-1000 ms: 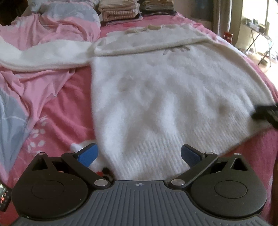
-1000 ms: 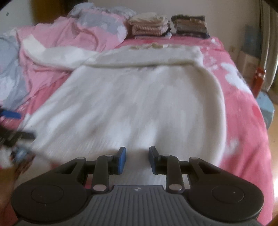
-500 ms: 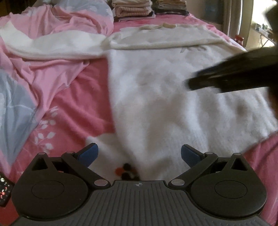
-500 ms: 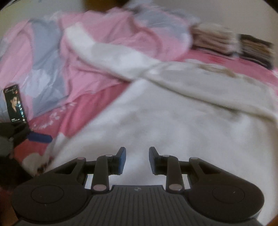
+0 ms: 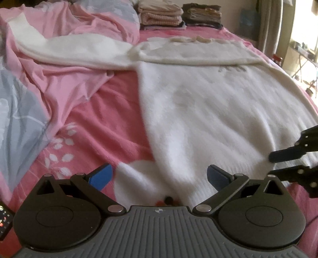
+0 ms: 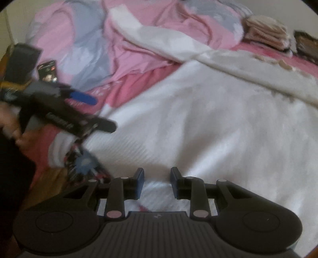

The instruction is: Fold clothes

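A white fuzzy sweater (image 5: 208, 111) is lying spread flat across the pink bed (image 5: 111, 123), its hem at the near edge and one sleeve (image 5: 75, 49) stretching out over the rumpled pink and grey duvet (image 5: 39, 85) toward the left side. The left gripper (image 5: 159, 174) is hovering over the hem's near left corner, jaws spread wide and gripping nothing. The right gripper (image 6: 157, 179) is hanging above the hem, jaws narrowly parted, nothing between them. Folded clothes (image 5: 161, 12) are sitting stacked at the far edge.
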`<move>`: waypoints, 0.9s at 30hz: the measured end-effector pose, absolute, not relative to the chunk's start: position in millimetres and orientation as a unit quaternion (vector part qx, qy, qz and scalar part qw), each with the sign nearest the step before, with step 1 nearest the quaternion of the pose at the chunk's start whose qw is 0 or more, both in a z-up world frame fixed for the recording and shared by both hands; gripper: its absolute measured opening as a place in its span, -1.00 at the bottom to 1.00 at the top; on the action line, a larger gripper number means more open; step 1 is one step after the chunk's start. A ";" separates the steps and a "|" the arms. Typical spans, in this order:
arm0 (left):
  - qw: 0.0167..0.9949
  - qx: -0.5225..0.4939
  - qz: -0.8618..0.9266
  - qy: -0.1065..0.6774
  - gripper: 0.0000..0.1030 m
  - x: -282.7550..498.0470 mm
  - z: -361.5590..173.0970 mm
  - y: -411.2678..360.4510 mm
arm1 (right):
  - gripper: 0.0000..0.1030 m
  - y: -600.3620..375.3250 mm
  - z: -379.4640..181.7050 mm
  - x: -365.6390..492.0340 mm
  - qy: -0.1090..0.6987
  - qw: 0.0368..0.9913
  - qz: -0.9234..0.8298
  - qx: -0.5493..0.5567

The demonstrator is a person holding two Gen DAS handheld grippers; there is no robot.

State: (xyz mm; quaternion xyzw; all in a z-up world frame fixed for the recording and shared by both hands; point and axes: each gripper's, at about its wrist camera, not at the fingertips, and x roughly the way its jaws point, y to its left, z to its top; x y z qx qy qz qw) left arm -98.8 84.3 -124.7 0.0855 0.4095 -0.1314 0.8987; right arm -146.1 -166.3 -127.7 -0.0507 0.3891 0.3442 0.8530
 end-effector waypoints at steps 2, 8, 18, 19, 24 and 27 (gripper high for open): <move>0.901 0.088 -0.125 0.407 0.98 -96.1 -123.4 84.2 | -0.41 -159.9 -122.1 -132.0 0.375 0.861 0.340 -0.049; 0.909 0.128 -0.083 0.388 0.98 -100.3 -116.1 88.7 | -0.42 -123.9 -138.2 -82.6 0.359 0.877 0.316 -0.048; 0.915 0.124 -0.033 0.383 0.98 -95.5 -111.9 103.8 | -0.42 -114.7 -131.4 -155.7 0.335 0.850 0.393 -0.108; 0.915 0.121 -0.029 0.383 0.98 -94.9 -111.1 104.1 | -0.42 -113.0 -129.6 -152.8 0.326 0.855 0.385 -0.115; 0.917 0.118 -0.018 0.380 0.98 -97.8 -104.4 103.3 | -0.42 -93.4 -134.3 -98.3 0.315 0.886 0.327 -0.094; 0.919 0.124 -0.004 0.373 0.98 -100.1 -100.2 104.2 | -0.41 -70.9 -148.0 -81.8 0.324 0.883 0.326 -0.099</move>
